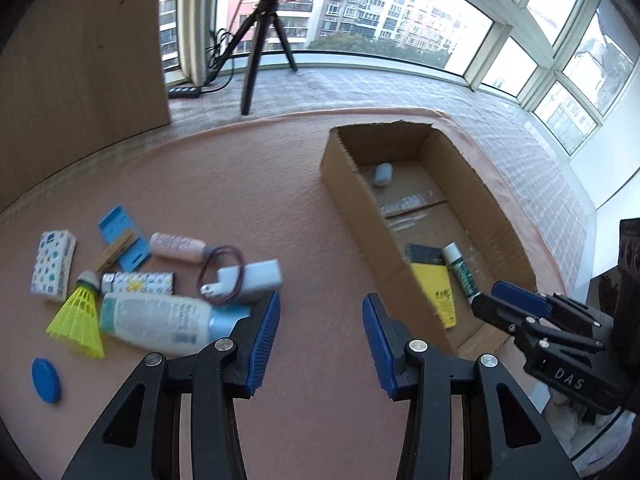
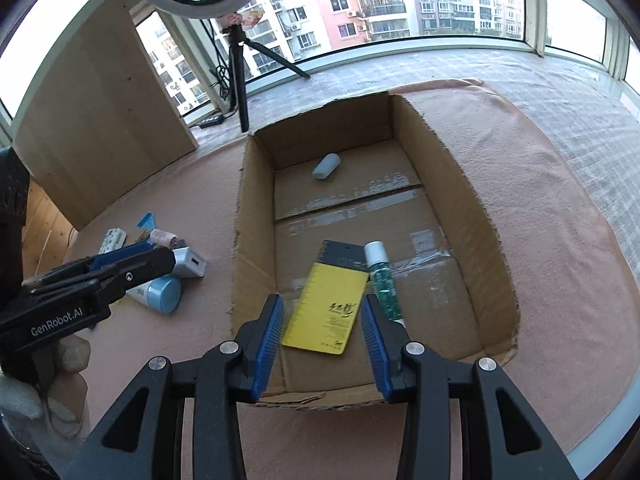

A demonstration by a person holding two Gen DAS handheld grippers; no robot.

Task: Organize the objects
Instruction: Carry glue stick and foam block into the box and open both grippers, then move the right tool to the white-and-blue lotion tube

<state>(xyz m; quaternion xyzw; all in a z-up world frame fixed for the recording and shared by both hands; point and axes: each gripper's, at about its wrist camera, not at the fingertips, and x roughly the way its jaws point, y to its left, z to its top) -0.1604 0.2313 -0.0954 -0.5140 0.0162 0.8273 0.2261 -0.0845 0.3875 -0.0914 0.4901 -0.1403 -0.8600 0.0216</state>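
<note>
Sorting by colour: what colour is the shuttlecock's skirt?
Neon yellow; the shuttlecock shows best in the left wrist view.

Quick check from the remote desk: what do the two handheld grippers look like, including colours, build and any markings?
Both match. The left gripper and the right gripper have matte black linkage arms joined by silver round pivot pins, ending in blue ribbed pads. Seen from the opposite camera, white lettering shows on the bodies: "GenRobot.AI" on the left, "DAS" on the right. A white glove covers the left hand. No cables visible.
</note>
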